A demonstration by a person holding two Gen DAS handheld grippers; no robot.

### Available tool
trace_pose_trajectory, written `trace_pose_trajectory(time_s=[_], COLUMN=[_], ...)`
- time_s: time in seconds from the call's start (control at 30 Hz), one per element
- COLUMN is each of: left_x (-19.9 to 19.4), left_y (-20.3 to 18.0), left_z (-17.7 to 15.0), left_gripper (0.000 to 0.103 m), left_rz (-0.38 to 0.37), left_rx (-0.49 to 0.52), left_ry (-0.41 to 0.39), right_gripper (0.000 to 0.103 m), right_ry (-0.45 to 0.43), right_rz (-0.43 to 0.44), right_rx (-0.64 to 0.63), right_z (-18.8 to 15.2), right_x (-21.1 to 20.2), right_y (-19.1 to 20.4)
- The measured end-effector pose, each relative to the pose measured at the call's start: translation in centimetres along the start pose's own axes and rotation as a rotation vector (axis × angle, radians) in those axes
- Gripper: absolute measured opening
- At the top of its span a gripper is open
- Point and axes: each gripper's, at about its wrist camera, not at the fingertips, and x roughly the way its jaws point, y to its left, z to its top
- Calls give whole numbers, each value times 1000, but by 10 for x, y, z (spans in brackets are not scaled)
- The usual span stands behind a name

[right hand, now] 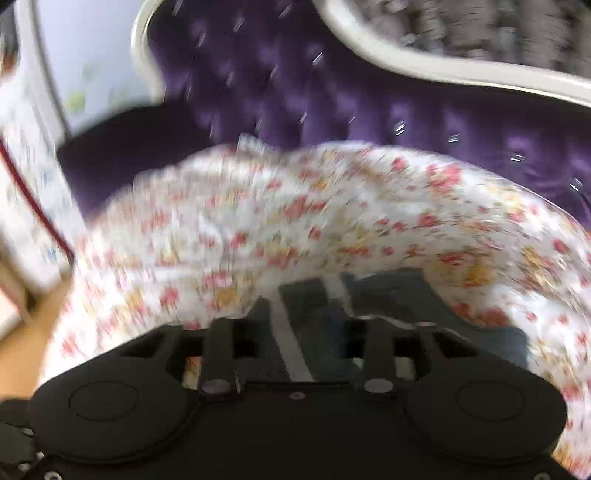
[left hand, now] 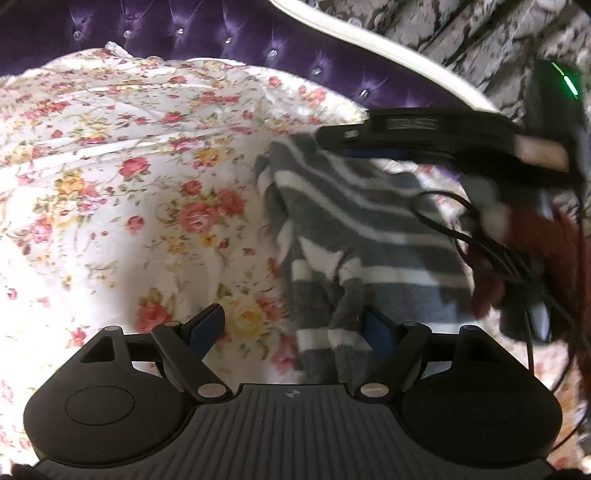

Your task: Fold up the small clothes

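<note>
A small grey garment with white stripes (left hand: 354, 236) hangs crumpled over the floral bedsheet (left hand: 122, 192). My left gripper (left hand: 295, 325) is open, its right finger (left hand: 376, 328) touching the garment's lower folds, its left finger (left hand: 207, 321) over bare sheet. My right gripper (left hand: 369, 142) shows in the left wrist view, holding the garment's top edge up. In the blurred right wrist view my right gripper (right hand: 295, 325) is shut on the striped garment (right hand: 314, 314), which drapes between and under the fingers.
A purple tufted headboard (left hand: 221, 33) with a white frame (left hand: 388, 55) runs along the far side of the bed. Black cables (left hand: 480, 243) hang by the right gripper. A wooden floor (right hand: 33, 332) shows at the left of the right wrist view.
</note>
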Motion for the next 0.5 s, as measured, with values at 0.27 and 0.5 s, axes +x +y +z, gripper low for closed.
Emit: trace_pose_trajectory(time_s=[0.27, 0.5], left_x=[-1, 13], left_y=[1, -7], left_z=[3, -4], left_gripper=[79, 79], left_rz=[-129, -204], left_rx=[-65, -77], left_ry=[-6, 50], right_gripper=[75, 76], right_ry=[-144, -84], right_rz=[16, 28], right_rx=[289, 438], right_z=[-39, -84], right_x=[-78, -83], right_y=[-63, -105])
